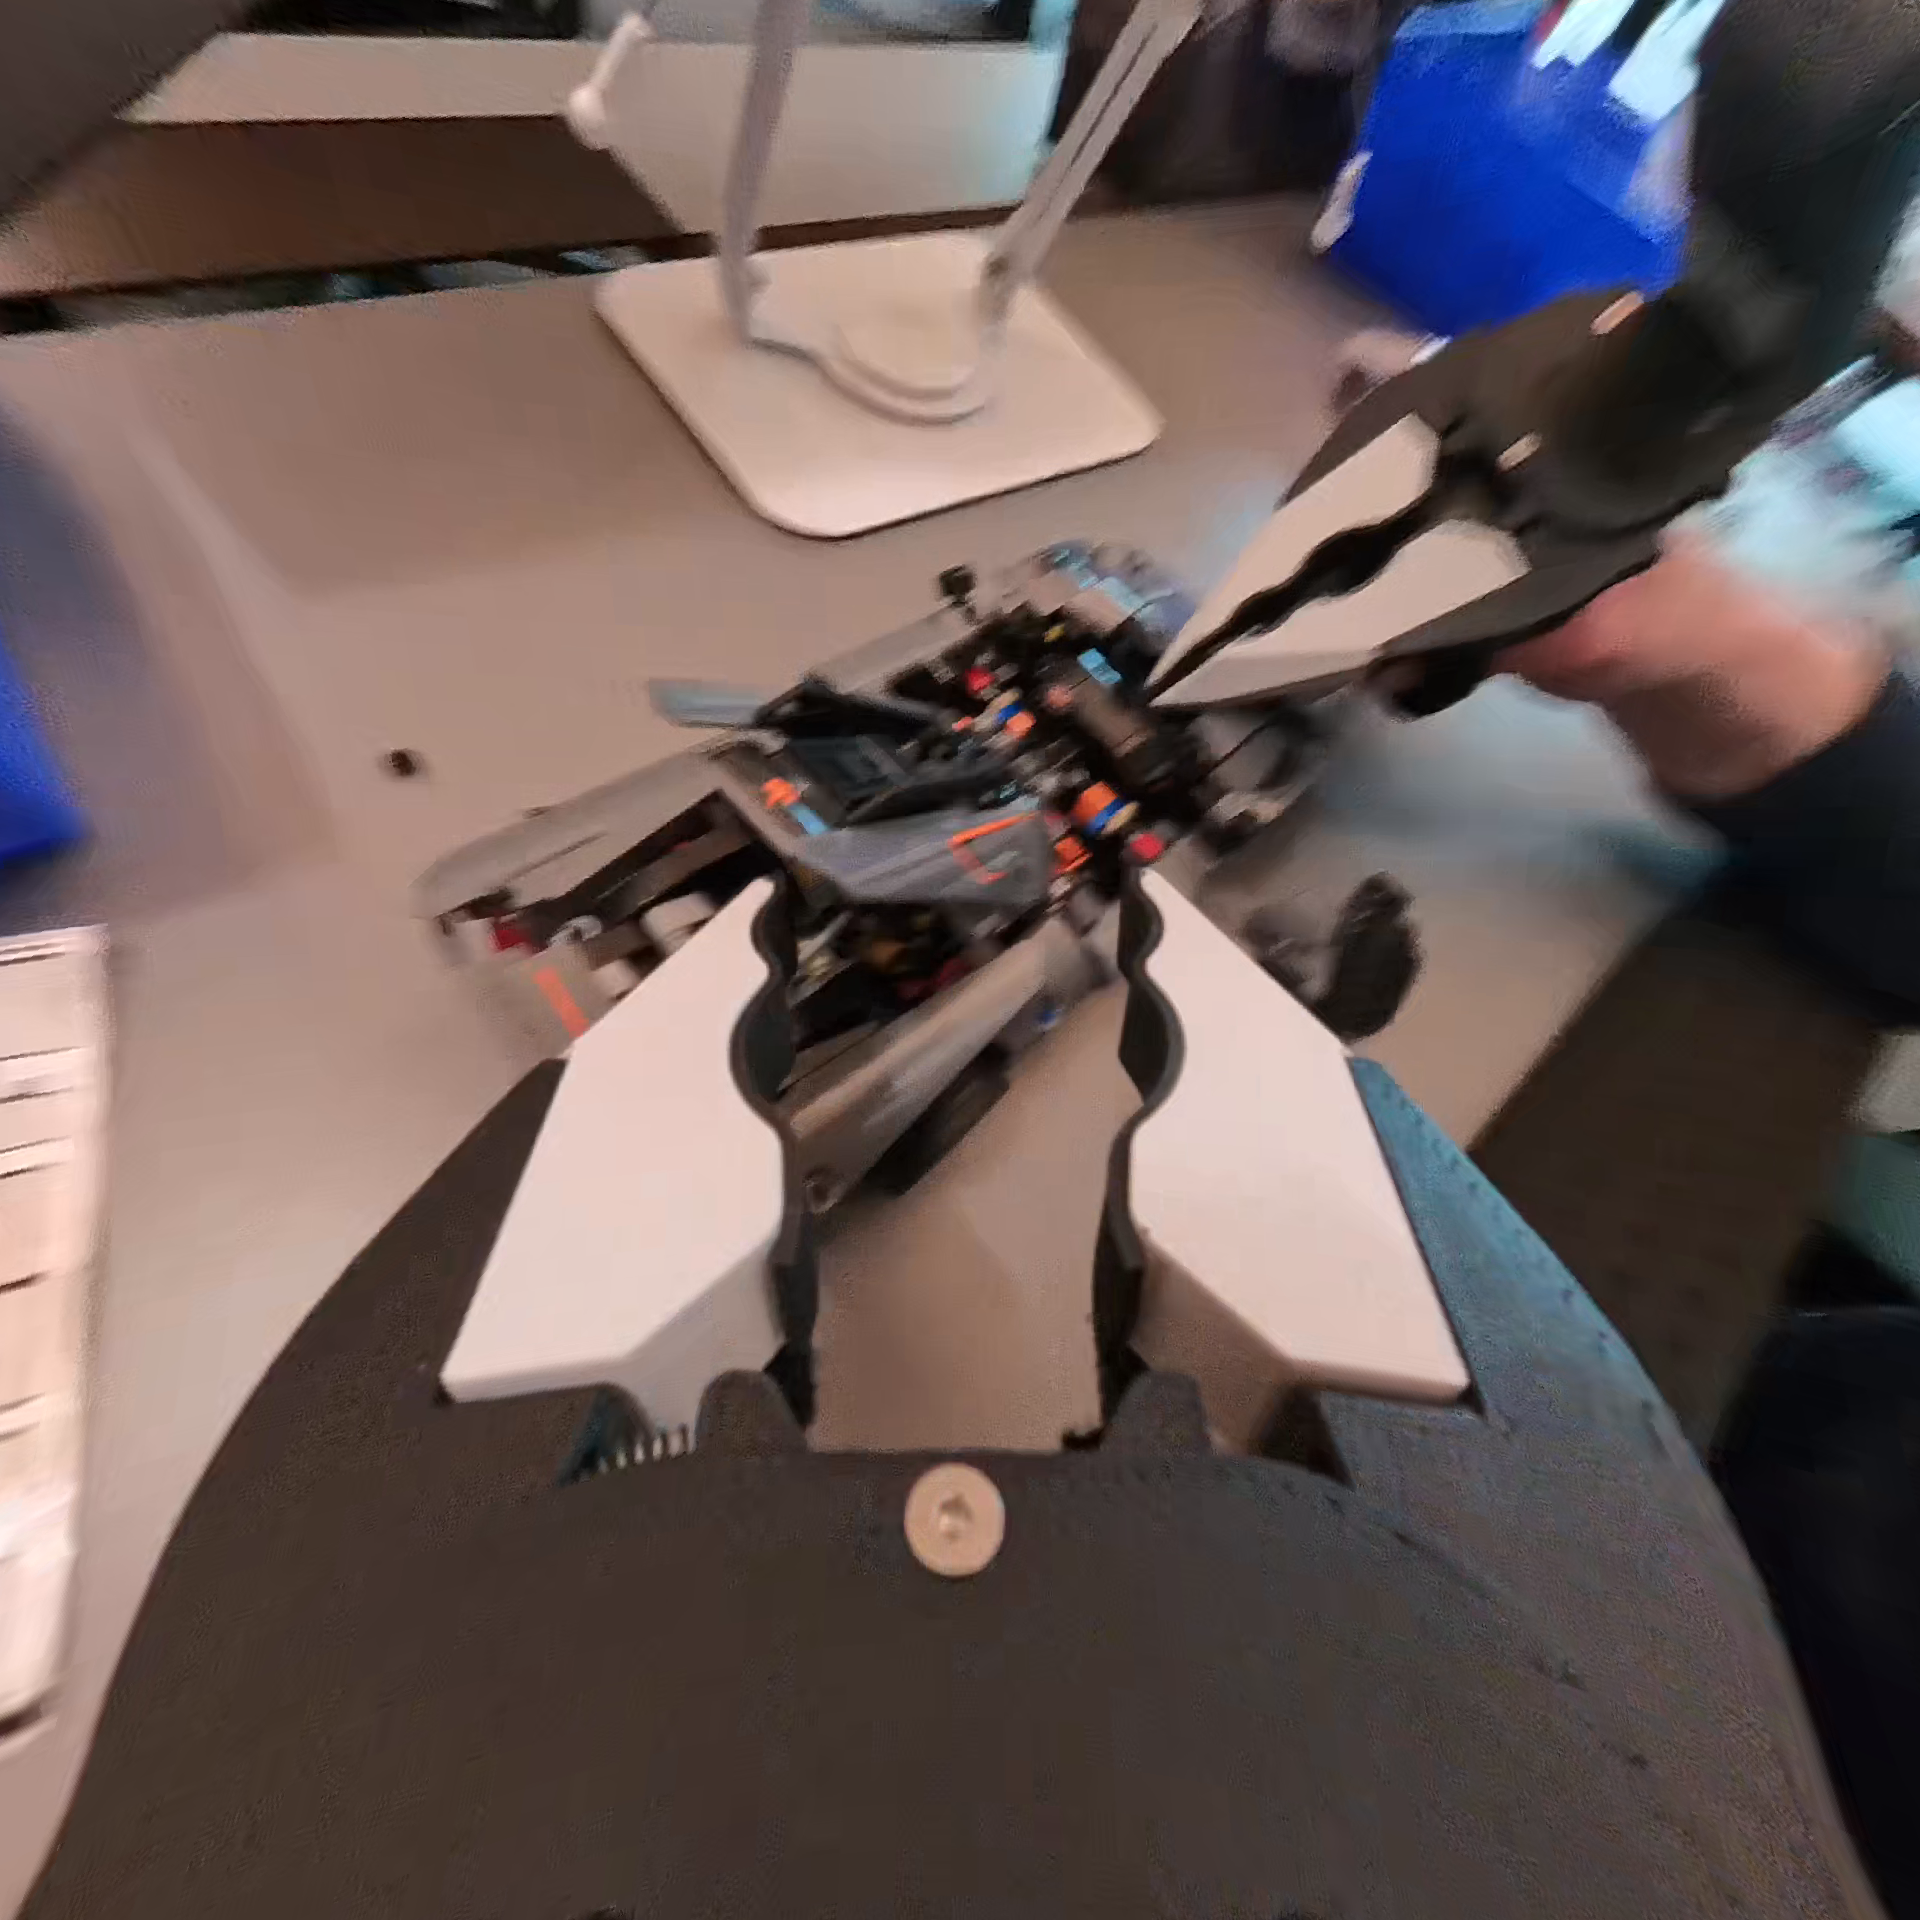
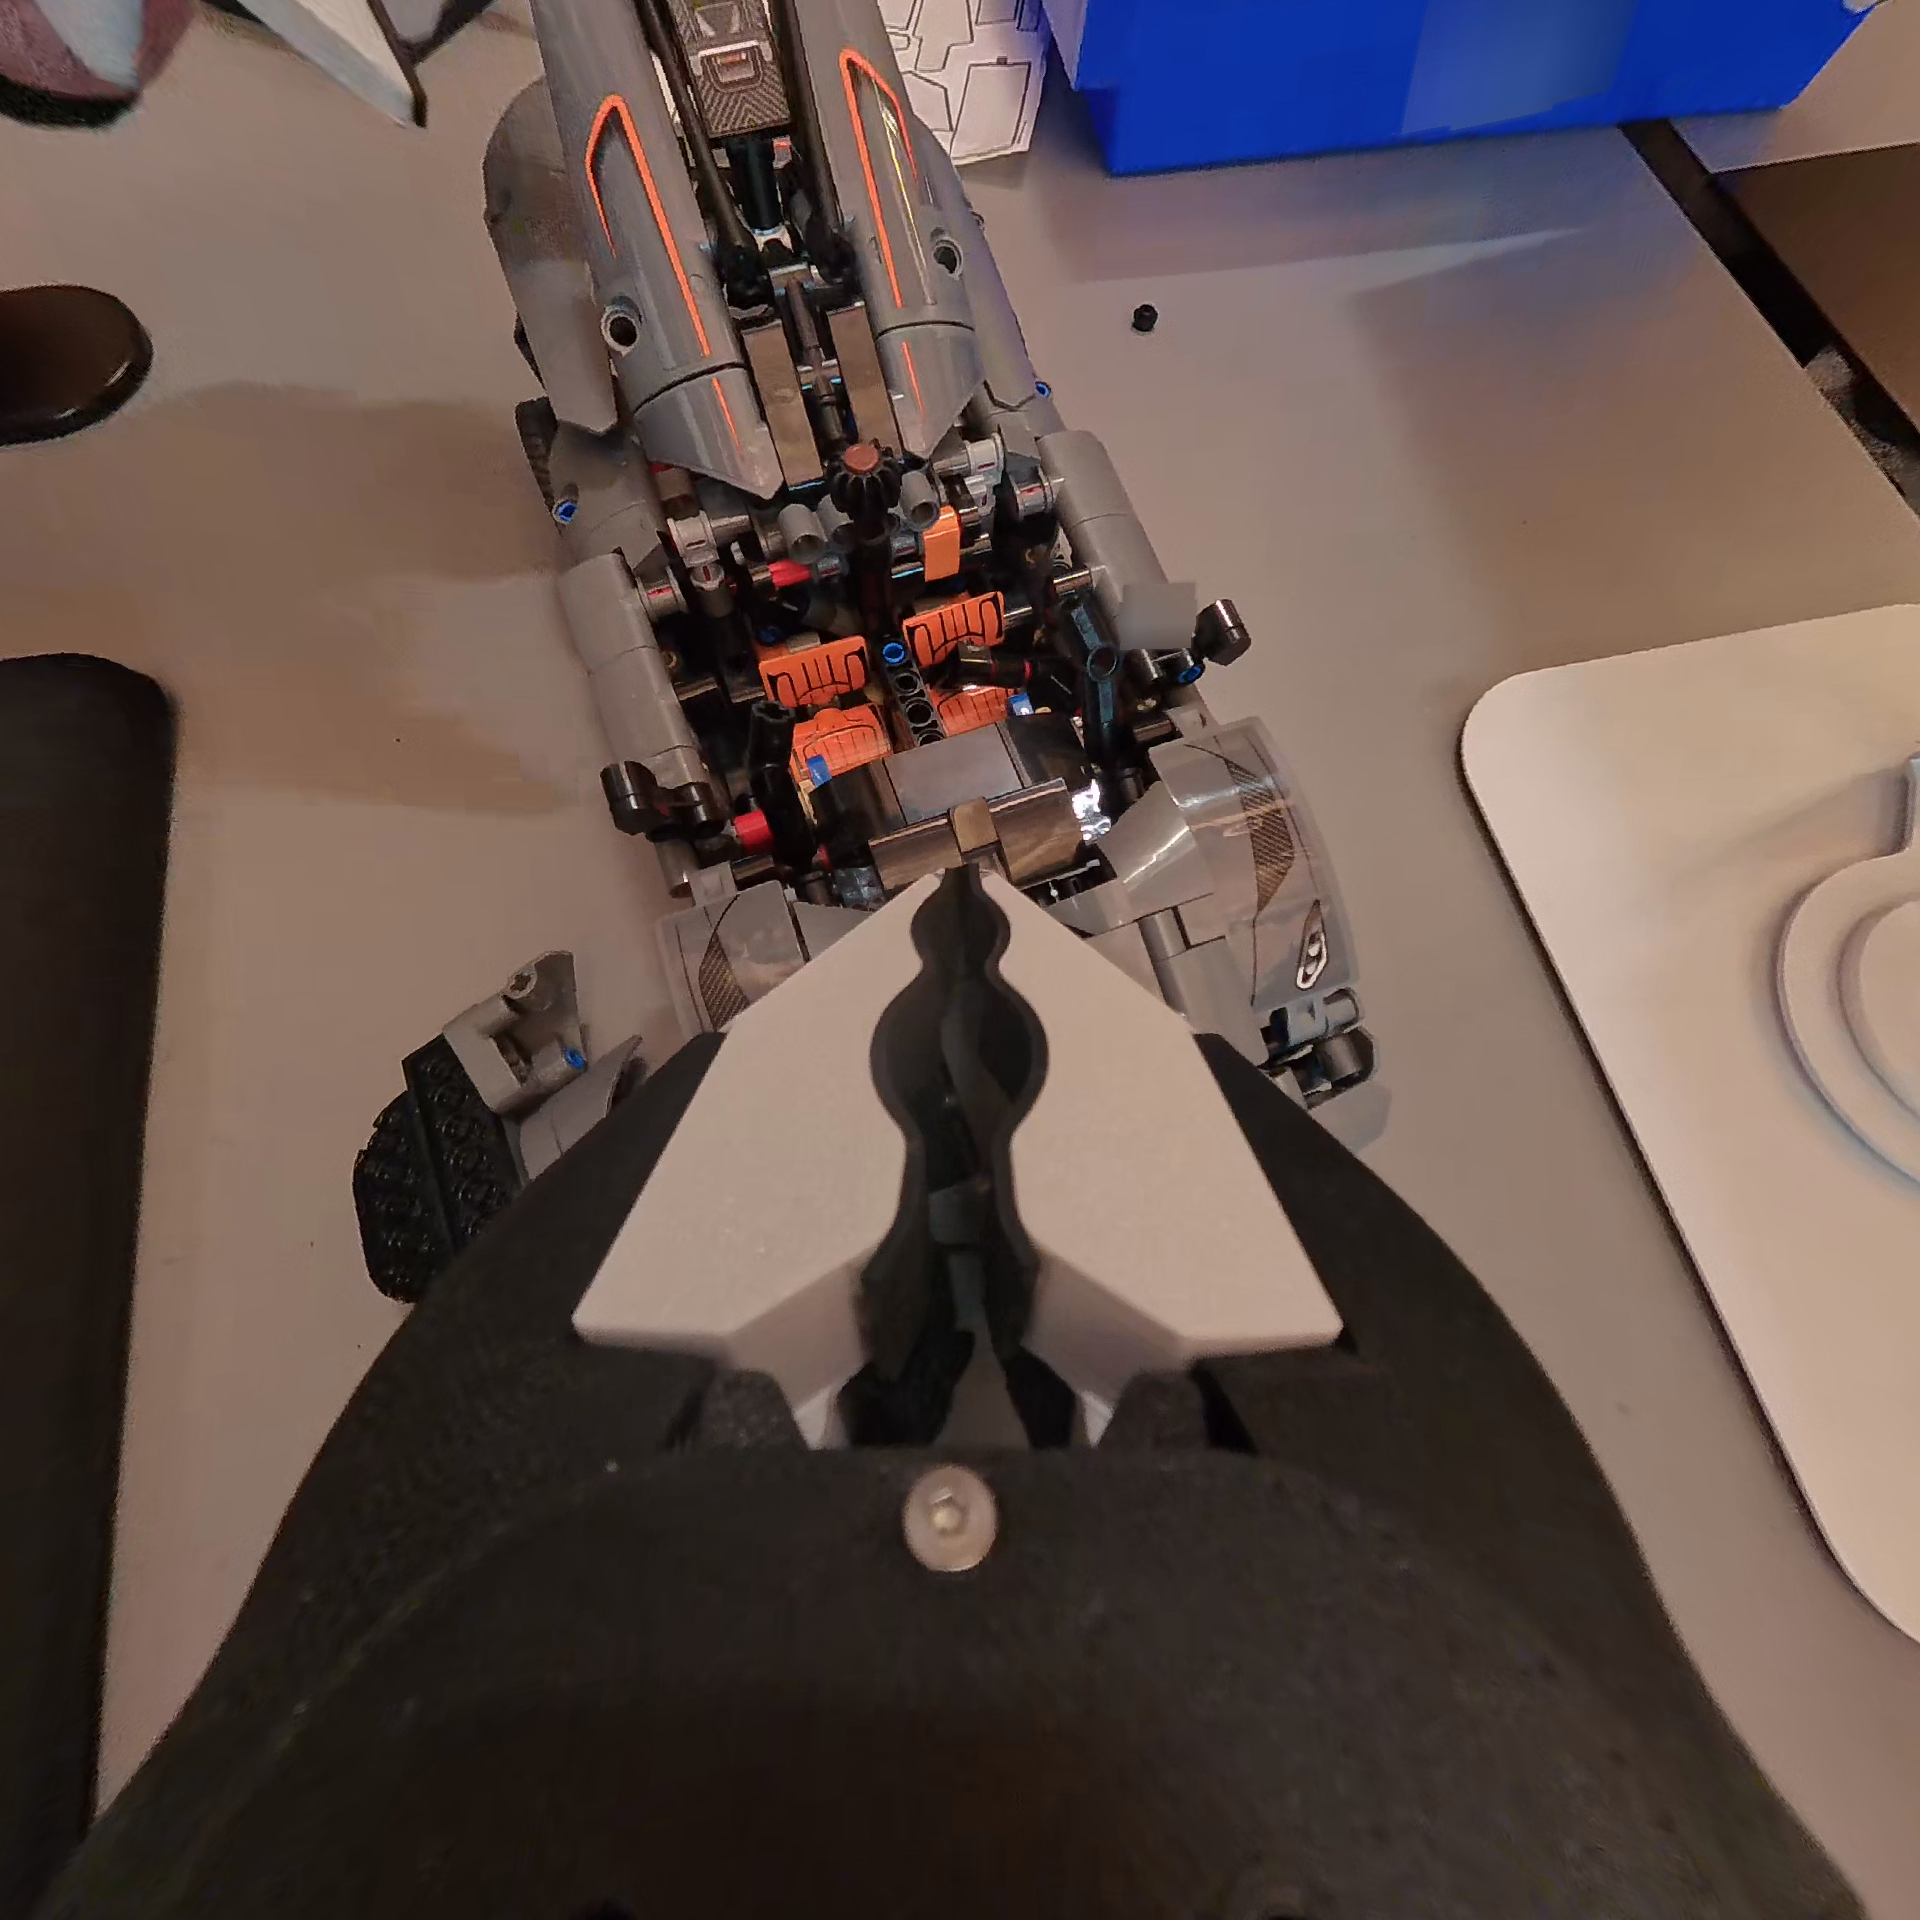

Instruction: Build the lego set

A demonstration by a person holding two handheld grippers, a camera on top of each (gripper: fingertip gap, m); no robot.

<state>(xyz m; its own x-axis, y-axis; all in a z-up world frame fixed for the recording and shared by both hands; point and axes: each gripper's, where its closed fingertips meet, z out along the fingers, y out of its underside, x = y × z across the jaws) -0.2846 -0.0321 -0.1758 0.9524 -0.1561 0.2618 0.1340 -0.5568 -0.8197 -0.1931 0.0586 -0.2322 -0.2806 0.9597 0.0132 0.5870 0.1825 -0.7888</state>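
Left wrist view. The left gripper [image 1: 951, 894] has its jaws spread wide, released, with nothing pinched; the near end of the grey lego car [image 1: 914, 831] lies between and just ahead of the fingertips on the grey table [image 1: 312, 644]. The frame is motion-blurred. Ahead and right of the jaws, the right gripper [image 1: 1158, 691] comes in from the right, held by a person's hand [image 1: 1704, 686], its tips meeting at the far part of the model. Beyond the jaws stands a white stand base [image 1: 883, 384]; a small black piece [image 1: 400, 764] lies alone to the left, a blue bin [image 1: 1496, 166] at far right. This view alone shows both grippers at once.

Right wrist view. The right gripper [image 2: 961, 883] has its jaws clenched together, tips touching a dark bar [image 2: 977, 831] on the car's nearest end; whether they grasp it cannot be told. The lego car [image 2: 831, 520] stretches straight ahead of the jaws, sharp here, with orange seats [image 2: 821, 675] and orange-striped grey panels [image 2: 665, 260] farther out. Only this view shows a loose wheel-arch subassembly [image 2: 468, 1112] left of the jaws, detached from the car, and a printed sheet [image 2: 966, 83] at the far end.
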